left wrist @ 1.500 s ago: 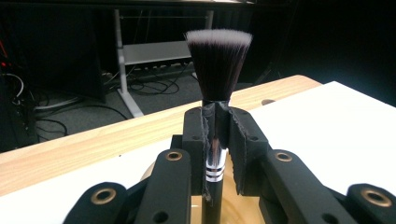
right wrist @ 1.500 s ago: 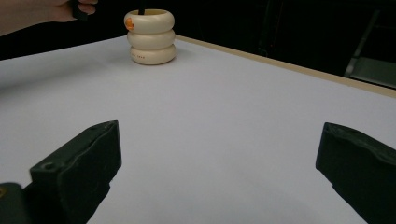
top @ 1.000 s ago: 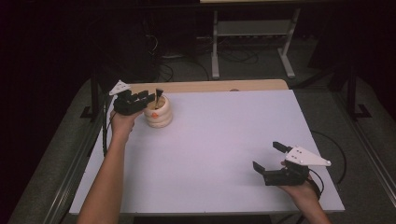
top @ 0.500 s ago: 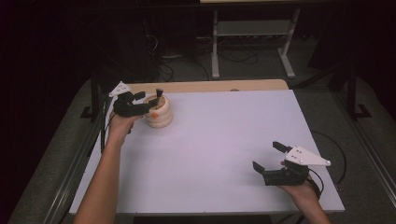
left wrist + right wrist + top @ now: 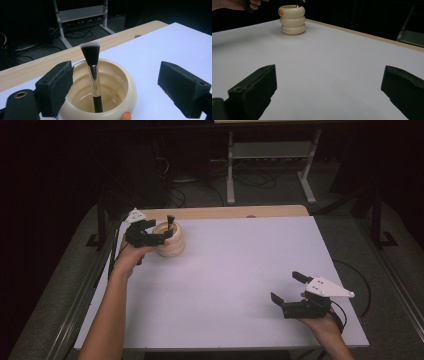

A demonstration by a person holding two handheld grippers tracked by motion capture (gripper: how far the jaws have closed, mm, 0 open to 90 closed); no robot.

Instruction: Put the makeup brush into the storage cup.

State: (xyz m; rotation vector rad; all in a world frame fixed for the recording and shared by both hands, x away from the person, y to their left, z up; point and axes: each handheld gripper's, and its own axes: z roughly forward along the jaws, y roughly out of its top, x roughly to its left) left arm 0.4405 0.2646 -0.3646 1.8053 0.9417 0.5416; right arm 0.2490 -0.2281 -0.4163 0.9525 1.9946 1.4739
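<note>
A cream holder (image 5: 168, 241), shaped like three stacked rings, stands at the far left of the white table (image 5: 235, 285), just in front of the bare wooden strip (image 5: 225, 212) along the far edge. In it stands a brush (image 5: 93, 77), nearly upright, long axis vertical with a slight lean: the black handle goes down into the holder, a silver ferrule sits above it, and the dark bristles with pale tips point up, clear of the rim. An orange spot (image 5: 125, 116) marks the holder's near side.

The left gripper (image 5: 156, 234) hovers at the holder's rim, jaws spread wide, one pad just beside the rim and the other well apart; nothing is between them but the holder's mouth and the brush, neither touched as far as can be seen.

The right gripper (image 5: 292, 287) is held over the near right part of the table, well apart from the holder, jaws wide and gripping nothing.
</note>
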